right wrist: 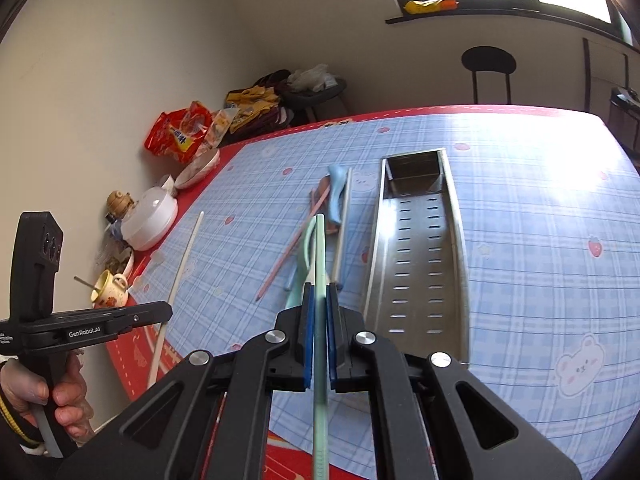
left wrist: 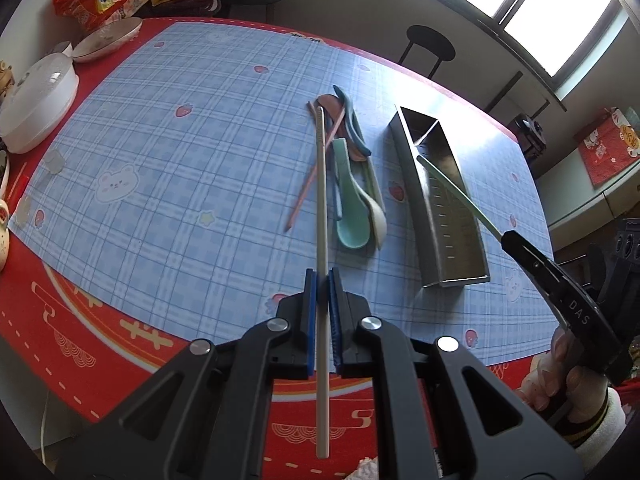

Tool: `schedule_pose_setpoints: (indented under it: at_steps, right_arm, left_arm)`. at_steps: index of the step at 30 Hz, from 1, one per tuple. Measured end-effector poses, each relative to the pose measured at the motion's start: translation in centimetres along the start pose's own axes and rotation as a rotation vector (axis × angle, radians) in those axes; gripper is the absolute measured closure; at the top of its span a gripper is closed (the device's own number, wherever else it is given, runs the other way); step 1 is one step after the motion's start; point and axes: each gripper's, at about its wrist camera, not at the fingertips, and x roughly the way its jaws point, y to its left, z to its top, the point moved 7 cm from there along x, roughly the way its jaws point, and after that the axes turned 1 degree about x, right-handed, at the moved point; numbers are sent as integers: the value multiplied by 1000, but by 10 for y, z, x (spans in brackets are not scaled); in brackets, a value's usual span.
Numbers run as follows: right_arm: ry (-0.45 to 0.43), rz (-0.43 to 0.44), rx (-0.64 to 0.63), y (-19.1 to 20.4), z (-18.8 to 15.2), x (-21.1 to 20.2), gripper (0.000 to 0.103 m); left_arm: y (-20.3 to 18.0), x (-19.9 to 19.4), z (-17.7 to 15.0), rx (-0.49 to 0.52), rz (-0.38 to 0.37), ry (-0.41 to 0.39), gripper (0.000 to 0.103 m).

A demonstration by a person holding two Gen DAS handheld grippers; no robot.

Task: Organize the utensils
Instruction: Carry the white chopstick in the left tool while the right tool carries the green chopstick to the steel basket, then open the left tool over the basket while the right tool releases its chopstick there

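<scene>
The left gripper (left wrist: 322,276) has its fingers (left wrist: 310,320) pressed narrow on a white chopstick (left wrist: 321,184), which runs lengthwise between the blue pads and sticks out well past both ends. It is lifted clear of the desk (left wrist: 160,160), above the blue checked mat.

The right gripper (right wrist: 319,292) is likewise clamped, its fingers (right wrist: 308,332) drawn in tight on a pale green chopstick (right wrist: 320,260). In the left wrist view that green chopstick slants down from the black gripper with its far tip over the steel utensil tray (left wrist: 436,236); whether the tip touches the tray I cannot tell.

The tray lies lengthwise on the mat toward the desk's right side, its slotted bottom bare and a small compartment walled off at the far end.

Just left of the tray, around the middle of the desk, lies a loose heap: a green ceramic spoon (left wrist: 350,216), a white spoon (left wrist: 378,220) tucked against it, a blue spoon (left wrist: 352,124), a brownish-pink spoon (left wrist: 332,106), and a pink chopstick (left wrist: 310,180) slanting out toward the near edge.
</scene>
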Motion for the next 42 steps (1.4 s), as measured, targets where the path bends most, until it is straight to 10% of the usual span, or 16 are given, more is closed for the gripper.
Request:
schedule_pose_setpoints:
  at_steps: [18,42]
  right_arm:
    - [36,-280,148,-72,27,34,97]
    - [176,-388,186,-98,49,103,96]
  left_arm:
    - [-114,105,77,63,-297,241,93]
    - [-137,203,132,-77,-332,387,93]
